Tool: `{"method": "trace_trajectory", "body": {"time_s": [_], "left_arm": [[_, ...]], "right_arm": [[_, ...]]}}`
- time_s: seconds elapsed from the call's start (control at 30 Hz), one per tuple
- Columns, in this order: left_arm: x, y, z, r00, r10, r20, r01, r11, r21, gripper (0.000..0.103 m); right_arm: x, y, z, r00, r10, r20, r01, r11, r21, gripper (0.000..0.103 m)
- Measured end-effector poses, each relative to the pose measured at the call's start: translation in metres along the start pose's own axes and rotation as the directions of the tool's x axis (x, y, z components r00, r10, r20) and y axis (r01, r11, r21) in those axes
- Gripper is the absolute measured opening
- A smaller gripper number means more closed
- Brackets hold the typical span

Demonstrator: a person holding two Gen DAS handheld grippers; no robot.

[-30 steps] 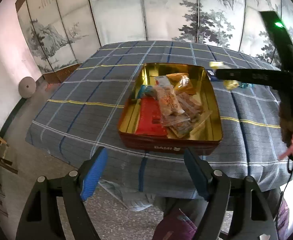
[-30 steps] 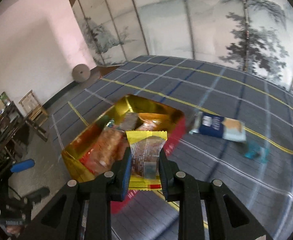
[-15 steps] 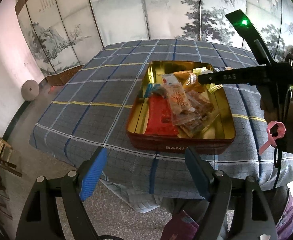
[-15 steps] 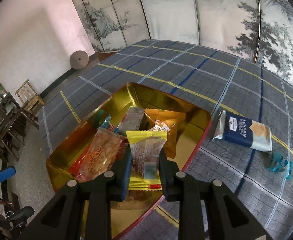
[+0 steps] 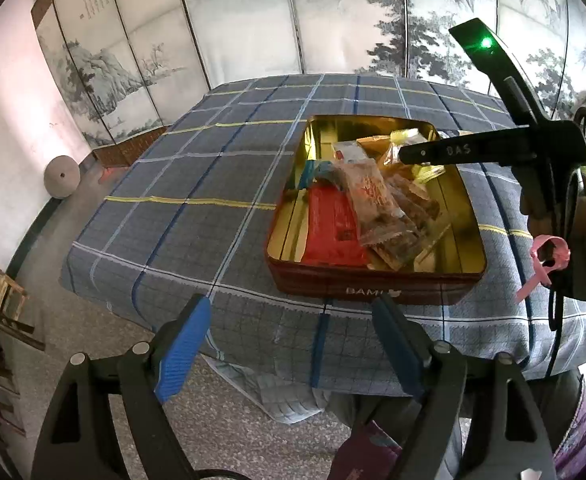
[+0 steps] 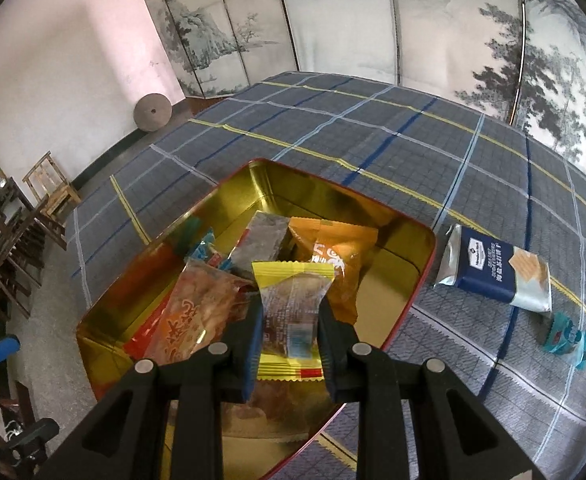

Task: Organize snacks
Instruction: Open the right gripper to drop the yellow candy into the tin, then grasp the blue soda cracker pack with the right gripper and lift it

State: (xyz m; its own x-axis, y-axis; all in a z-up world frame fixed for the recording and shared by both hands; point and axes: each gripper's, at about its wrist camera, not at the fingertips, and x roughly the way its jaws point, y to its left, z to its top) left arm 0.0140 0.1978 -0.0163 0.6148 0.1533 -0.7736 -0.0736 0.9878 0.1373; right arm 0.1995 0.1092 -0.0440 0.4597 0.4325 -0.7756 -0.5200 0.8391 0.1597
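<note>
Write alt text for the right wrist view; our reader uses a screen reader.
The right hand-held gripper grips a yellow-edged snack packet above an open gold-lined tin of snacks. On the plaid tablecloth beside it lie a navy cracker pack and a teal candy.

This looks like a room in a home, used as a sitting or dining space. A folding screen (image 5: pixel 253 36) painted with ink mountains and trees stands behind a table under a checked blue-grey cloth (image 5: pixel 197 184). Wooden chairs (image 6: pixel 53 184) stand by a plain pale wall (image 6: pixel 73 60), on a speckled stone floor (image 5: pixel 229 420).
</note>
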Motion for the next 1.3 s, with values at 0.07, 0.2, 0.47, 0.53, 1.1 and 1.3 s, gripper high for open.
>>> {"method": "trace_trajectory", "body": {"time_s": [0.07,0.2,0.47,0.53,1.1,1.3], "left_arm": [[0.002,0.0,-0.001,1.0,-0.003,-0.005,0.003,1.0,0.001,0.08],[0.006,-0.002,-0.002,1.0,-0.006,-0.017,0.006,1.0,0.006,0.08],[0.001,0.004,0.003,1.0,0.012,0.019,-0.013,1.0,0.011,0.081],[0.001,0.007,0.007,0.999,0.018,0.031,-0.018,1.0,-0.006,0.081],[0.026,0.008,0.053,1.0,0.016,-0.01,-0.016,0.998,-0.065,0.081],[0.029,-0.005,0.065,1.0,0.02,-0.01,-0.02,0.999,-0.036,0.082]], "right_arm": [[0.0,-0.001,-0.001,1.0,0.011,-0.001,-0.011,1.0,0.007,0.028],[-0.002,-0.001,-0.003,1.0,0.021,0.003,-0.021,1.0,0.004,0.037],[-0.051,-0.035,0.009,0.998,-0.018,-0.059,0.002,0.968,-0.25,0.05],[-0.062,-0.053,0.016,0.99,-0.066,-0.122,0.019,0.936,-0.351,0.056],[0.054,-0.098,0.056,0.849,-0.274,-0.452,-0.175,0.662,-0.729,0.065],[0.081,-0.119,0.073,0.835,-0.146,-0.531,-0.256,0.751,-0.609,0.066]]}}
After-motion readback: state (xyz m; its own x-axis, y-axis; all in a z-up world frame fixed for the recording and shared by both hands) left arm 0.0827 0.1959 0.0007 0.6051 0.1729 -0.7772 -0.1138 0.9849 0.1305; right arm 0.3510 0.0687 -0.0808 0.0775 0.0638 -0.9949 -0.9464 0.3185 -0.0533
